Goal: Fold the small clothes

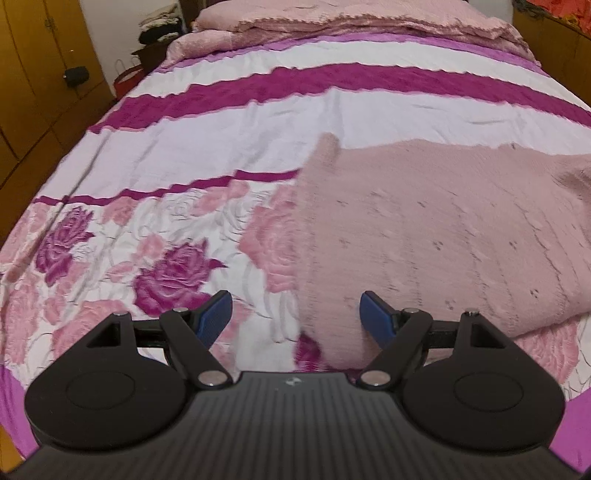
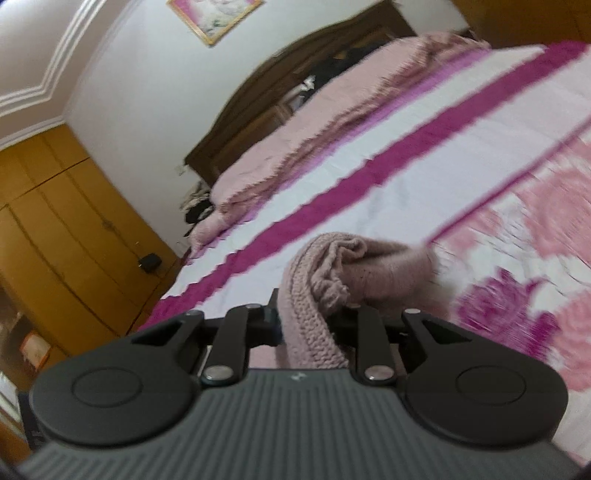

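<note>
Garment: your pink knitted garment (image 1: pixel 424 236) lies on the bed, on the flowered bedspread (image 1: pixel 122 258). In the left wrist view it fills the right half, and its near left corner comes down between the blue pads.

Left hand-held gripper (image 1: pixel 295 317): its jaws stand wide apart. Nothing is pressed between them; the corner of the knit is only in the gap, just beside the right pad (image 1: pixel 376 317).

Right hand-held gripper (image 2: pixel 314 325): it is clamped on a bunched edge of the same knit (image 2: pixel 314 325). The wool goes over the fingers and hangs toward the camera. The rest of the garment rolls away beyond it, onto the bed.

How it will handle: I judge it soft and light, with no stiffness at all. It will sag, stretch and fold over itself when you lift it. A loose knit is not slippery, but the loops can catch on a pad edge.

Where to take hold: pinch a corner or a hem through both layers, not the middle. For the left hand, the near left corner is the closest good place.

Writing: I can read no brand or label on the garment. The small mark on each gripper body is too small to tell.

Far end: a pink blanket (image 1: pixel 369 22) lies across the head of the bed.
</note>
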`<state>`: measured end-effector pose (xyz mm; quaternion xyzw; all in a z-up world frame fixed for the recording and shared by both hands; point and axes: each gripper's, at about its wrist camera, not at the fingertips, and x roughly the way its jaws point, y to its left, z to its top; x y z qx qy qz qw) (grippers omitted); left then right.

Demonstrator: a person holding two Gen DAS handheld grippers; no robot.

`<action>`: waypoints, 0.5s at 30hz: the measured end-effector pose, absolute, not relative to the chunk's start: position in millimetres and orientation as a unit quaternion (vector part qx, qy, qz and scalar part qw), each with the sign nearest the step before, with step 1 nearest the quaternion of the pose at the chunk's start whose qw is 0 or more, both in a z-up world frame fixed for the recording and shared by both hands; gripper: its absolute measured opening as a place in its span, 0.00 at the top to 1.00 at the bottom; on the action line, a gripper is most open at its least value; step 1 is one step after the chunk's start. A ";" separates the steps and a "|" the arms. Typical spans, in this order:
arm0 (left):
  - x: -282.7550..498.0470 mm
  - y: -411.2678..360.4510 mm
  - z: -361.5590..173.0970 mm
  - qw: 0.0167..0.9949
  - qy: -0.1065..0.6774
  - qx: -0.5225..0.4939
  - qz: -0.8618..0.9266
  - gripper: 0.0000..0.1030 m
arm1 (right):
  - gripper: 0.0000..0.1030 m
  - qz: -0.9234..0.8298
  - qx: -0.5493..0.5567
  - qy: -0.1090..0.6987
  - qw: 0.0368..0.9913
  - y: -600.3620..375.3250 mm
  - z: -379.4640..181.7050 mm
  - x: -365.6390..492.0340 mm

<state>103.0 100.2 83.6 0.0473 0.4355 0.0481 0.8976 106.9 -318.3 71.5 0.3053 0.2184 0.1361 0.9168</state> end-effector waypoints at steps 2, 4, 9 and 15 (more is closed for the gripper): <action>101.3 108.2 88.1 0.900 0.431 0.043 0.054 0.21 | 0.77 0.150 0.289 0.214 0.921 -302.0 84.5 112.1; 99.4 115.7 91.5 0.901 0.428 0.039 0.058 0.21 | 0.77 0.164 0.274 0.211 0.924 -286.3 95.2 116.4; 94.1 132.4 96.3 0.902 0.424 0.032 0.070 0.21 | 0.78 0.185 0.249 0.204 0.929 -247.3 117.2 126.8; 86.0 154.6 96.9 0.904 0.419 0.024 0.080 0.21 | 0.78 0.206 0.225 0.207 0.929 -197.7 134.4 138.2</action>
